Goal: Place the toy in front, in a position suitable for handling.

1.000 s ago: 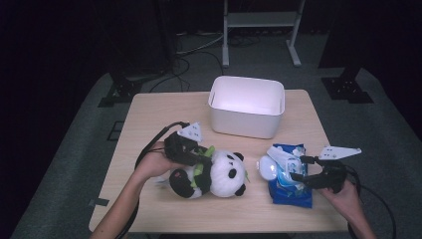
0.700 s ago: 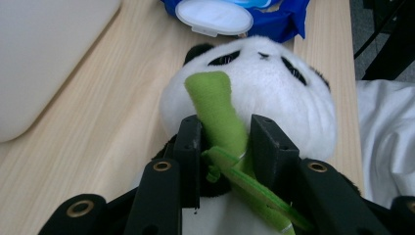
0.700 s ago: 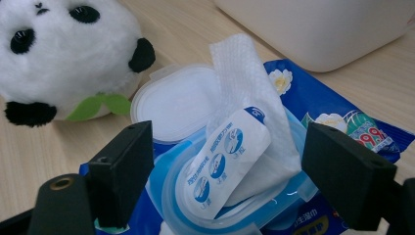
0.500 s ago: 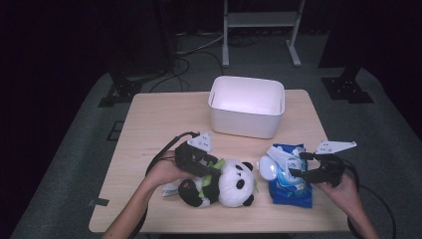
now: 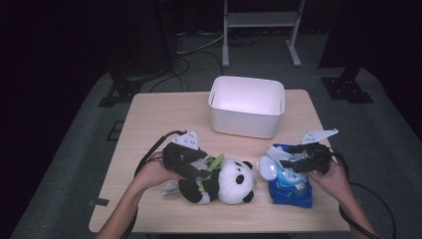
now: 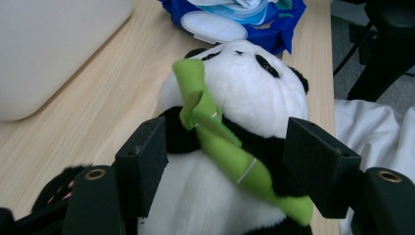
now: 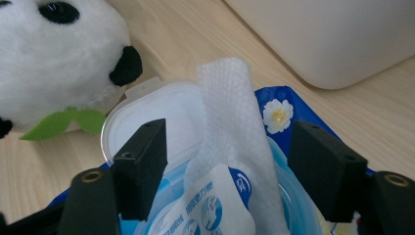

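A plush panda [image 5: 234, 179] lies on the table's front half, holding a green bamboo piece [image 6: 220, 142]. My left gripper [image 5: 201, 172] straddles its body [image 6: 244, 83]; the jaws have just been opening, and their pads stand off its sides. To the right lies a blue wet-wipe pack [image 5: 291, 191] with its white lid [image 5: 268, 169] flipped open. My right gripper [image 5: 293, 162] hovers over it. A white wipe [image 7: 230, 112] stands up between its jaws, which have just been closing and stay clear of the wipe.
A white bin [image 5: 247, 107] stands behind both toys at the table's [image 5: 164, 119] back middle, and its wall [image 7: 333, 34] is close behind the pack. A white cloth [image 6: 372, 127] lies beside the panda under my left hand. Dark stands and cables surround the table.
My left gripper carried the panda right and toward the front edge, then opened its jaws around it. My right gripper slid left over the pack and its jaws narrowed.
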`<act>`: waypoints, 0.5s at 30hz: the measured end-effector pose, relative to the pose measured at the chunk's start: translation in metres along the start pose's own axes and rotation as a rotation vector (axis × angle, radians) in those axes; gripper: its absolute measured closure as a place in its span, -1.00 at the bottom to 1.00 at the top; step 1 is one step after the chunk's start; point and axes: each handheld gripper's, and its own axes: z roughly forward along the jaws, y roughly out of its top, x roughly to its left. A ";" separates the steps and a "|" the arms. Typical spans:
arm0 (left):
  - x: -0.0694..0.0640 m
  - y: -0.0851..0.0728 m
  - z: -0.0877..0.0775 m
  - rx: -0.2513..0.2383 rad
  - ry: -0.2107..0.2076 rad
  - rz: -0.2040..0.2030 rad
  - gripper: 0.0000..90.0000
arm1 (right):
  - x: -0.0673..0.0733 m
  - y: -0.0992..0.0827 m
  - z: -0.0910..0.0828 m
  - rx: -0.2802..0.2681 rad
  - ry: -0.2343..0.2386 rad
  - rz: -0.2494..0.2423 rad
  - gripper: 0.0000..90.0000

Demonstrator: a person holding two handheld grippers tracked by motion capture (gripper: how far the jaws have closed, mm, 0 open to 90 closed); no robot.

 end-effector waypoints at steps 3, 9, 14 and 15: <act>0.000 -0.006 -0.010 -0.016 0.018 -0.015 -0.35 | -0.001 0.003 0.006 0.019 0.004 -0.016 -0.14; -0.004 -0.016 -0.023 -0.024 0.038 -0.012 -0.40 | -0.002 0.006 0.013 0.055 0.012 -0.022 0.22; -0.002 -0.025 -0.029 -0.041 0.036 -0.028 -0.44 | -0.004 0.007 0.011 0.069 0.020 -0.020 0.47; -0.002 -0.027 -0.029 -0.042 0.037 -0.032 -0.45 | -0.005 0.007 0.011 0.074 0.022 -0.020 0.52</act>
